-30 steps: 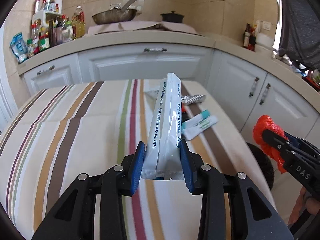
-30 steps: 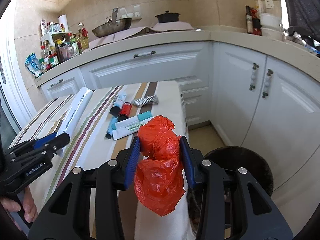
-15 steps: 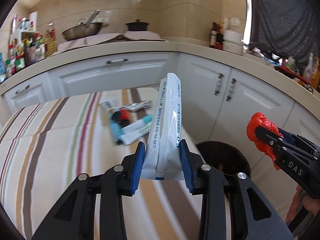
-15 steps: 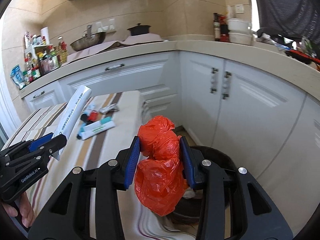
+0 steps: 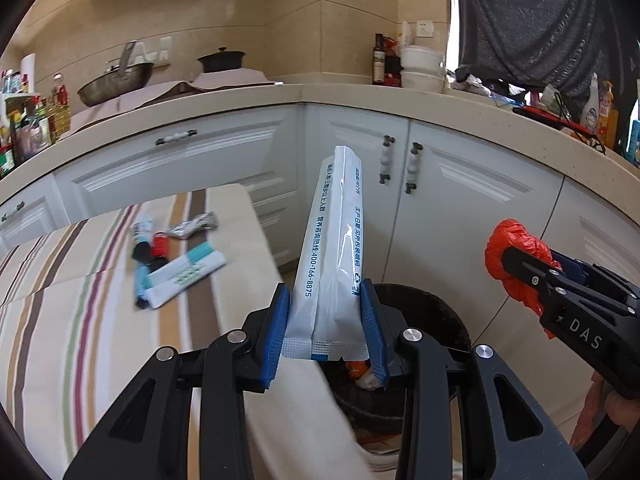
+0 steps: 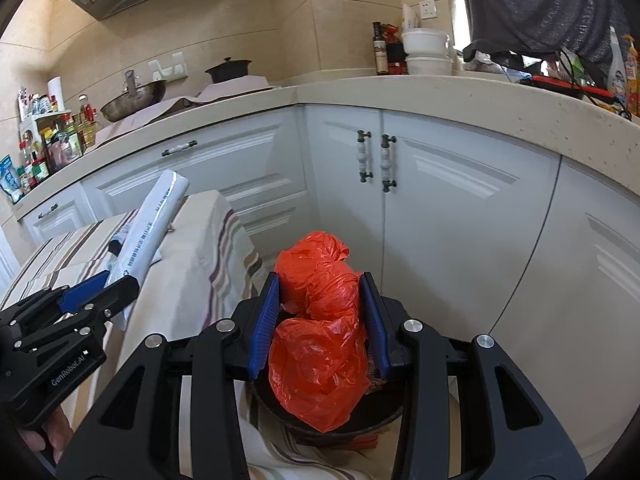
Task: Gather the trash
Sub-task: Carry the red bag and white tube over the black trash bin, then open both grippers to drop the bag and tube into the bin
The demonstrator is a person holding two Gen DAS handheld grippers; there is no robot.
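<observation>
- White pouch [image 5: 332, 248]: judged light and thin, a crinkly film sleeve with a sealed, serrated bottom edge. It flexes but keeps its length when held upright. Best hold is near the bottom seal, across the flat faces, which is where the pads sit.
- Appearance: long, narrow, glossy white, blue printed text running along its length, a centre seam down the back.
- Left claw [image 5: 326, 330]: clamped on the lower end of the pouch, blue pads pressing both sides. The pouch stands above the near rim of the bin [image 5: 432, 300].
- Orange bag [image 6: 320, 320]: judged very light, soft and slippery, a crumpled plastic bundle with no stiff part. It compresses under pressure, so a squeeze across its bulk is the workable hold.
- Appearance: bright orange-red, wrinkled, bunched into two lobes, the lower lobe hanging below the pads.
- Right claw [image 6: 320, 322]: clamped on the upper lobe of the orange bag, directly over the bin, which is dark, round and already contains some scraps.
- Worktop [image 5: 80, 320]: beside the bin on its left, covered with a striped cloth. Tubes and a foil wrapper [image 5: 192, 226] lie on it, well apart from the bin, not yet collected.
- White cabinets [image 6: 440, 208]: behind the bin.
</observation>
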